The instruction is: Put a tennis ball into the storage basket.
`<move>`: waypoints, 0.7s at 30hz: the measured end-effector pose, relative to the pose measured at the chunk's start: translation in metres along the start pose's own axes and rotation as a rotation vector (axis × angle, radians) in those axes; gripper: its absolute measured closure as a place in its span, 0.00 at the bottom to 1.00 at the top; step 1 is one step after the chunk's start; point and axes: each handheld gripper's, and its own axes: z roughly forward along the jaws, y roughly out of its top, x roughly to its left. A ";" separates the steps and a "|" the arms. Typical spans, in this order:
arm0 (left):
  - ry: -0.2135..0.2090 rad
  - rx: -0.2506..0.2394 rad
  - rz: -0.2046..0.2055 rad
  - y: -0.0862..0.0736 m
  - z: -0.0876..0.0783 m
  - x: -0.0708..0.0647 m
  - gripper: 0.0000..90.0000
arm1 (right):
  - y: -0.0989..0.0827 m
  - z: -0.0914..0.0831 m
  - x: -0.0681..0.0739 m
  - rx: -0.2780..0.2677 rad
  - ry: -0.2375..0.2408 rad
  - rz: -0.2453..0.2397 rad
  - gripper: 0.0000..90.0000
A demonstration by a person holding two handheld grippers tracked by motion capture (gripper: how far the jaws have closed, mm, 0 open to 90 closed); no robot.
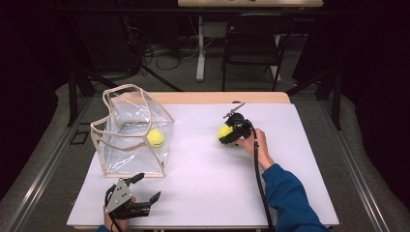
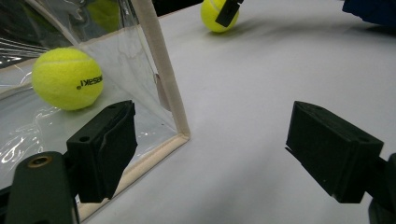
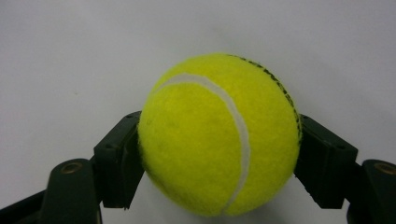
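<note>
A round, fuzzy yellow tennis ball (image 3: pixel 219 135) is clamped by the right hand-held gripper (image 1: pixel 231 134). No long axis is shown; its white seam curves downward. The left hand-held gripper (image 1: pixel 145 189) is held wide open, empty.

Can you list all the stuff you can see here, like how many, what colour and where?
Fuzzy yellow tennis ball between the right fingers: one, yellow, right of centre on the sheet.
Second yellow tennis ball: one, yellow, inside the bag.
Clear plastic bag with beige trim: one, see-through, standing at the sheet's left.
White sheet over the wooden table: one, white.
Black chair: one, beyond the table.
Right gripper: black, fingers closed on the ball.
Left gripper: black, fingers open, near the bag.
Blue sleeve: one, bottom right.
</note>
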 end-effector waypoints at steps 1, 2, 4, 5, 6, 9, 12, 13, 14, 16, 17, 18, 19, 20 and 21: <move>0.000 0.000 0.000 0.000 0.000 0.000 0.18 | 0.000 0.000 0.000 0.000 0.000 0.000 0.28; 0.001 -0.001 -0.001 0.000 0.000 0.000 0.18 | 0.000 -0.001 0.000 -0.003 -0.001 0.001 0.28; 0.000 -0.001 -0.001 0.000 0.000 0.000 0.18 | 0.000 -0.004 0.001 -0.009 -0.002 0.003 0.28; 0.000 -0.001 -0.001 0.000 0.000 0.000 0.18 | 0.000 -0.007 0.002 -0.017 0.004 0.000 0.28; 0.001 0.001 -0.001 0.000 0.000 0.000 0.18 | 0.000 -0.007 0.002 -0.017 0.004 0.000 0.28; -0.001 0.002 -0.002 0.000 0.001 0.000 0.18 | 0.001 -0.012 0.003 -0.037 0.011 -0.005 0.28; 0.002 0.001 0.000 0.000 0.000 0.000 0.18 | 0.001 -0.017 0.005 -0.056 0.017 -0.005 0.28; 0.002 0.000 0.000 0.000 0.000 0.000 0.18 | 0.001 -0.018 0.005 -0.061 0.015 -0.010 0.28; 0.002 0.001 0.000 0.000 0.000 0.000 0.18 | 0.001 -0.021 0.006 -0.067 0.015 -0.011 0.28; 0.003 0.002 0.002 0.000 0.000 0.000 0.18 | 0.001 -0.025 0.007 -0.074 0.011 -0.016 0.28; 0.003 0.001 0.001 0.000 0.000 -0.001 0.18 | 0.001 -0.026 0.007 -0.077 0.012 -0.021 0.28; 0.003 0.002 0.002 0.000 0.000 -0.001 0.18 | 0.001 -0.027 0.008 -0.080 0.012 -0.024 0.28; 0.003 0.002 0.002 0.000 0.000 -0.001 0.18 | 0.001 -0.029 0.009 -0.082 0.011 -0.029 0.28; 0.002 0.002 0.003 0.000 0.000 -0.001 0.18 | 0.002 -0.031 0.010 -0.080 0.010 -0.031 0.28; 0.003 0.001 0.003 0.000 0.000 -0.001 0.18 | 0.002 -0.033 0.010 -0.079 0.008 -0.038 0.28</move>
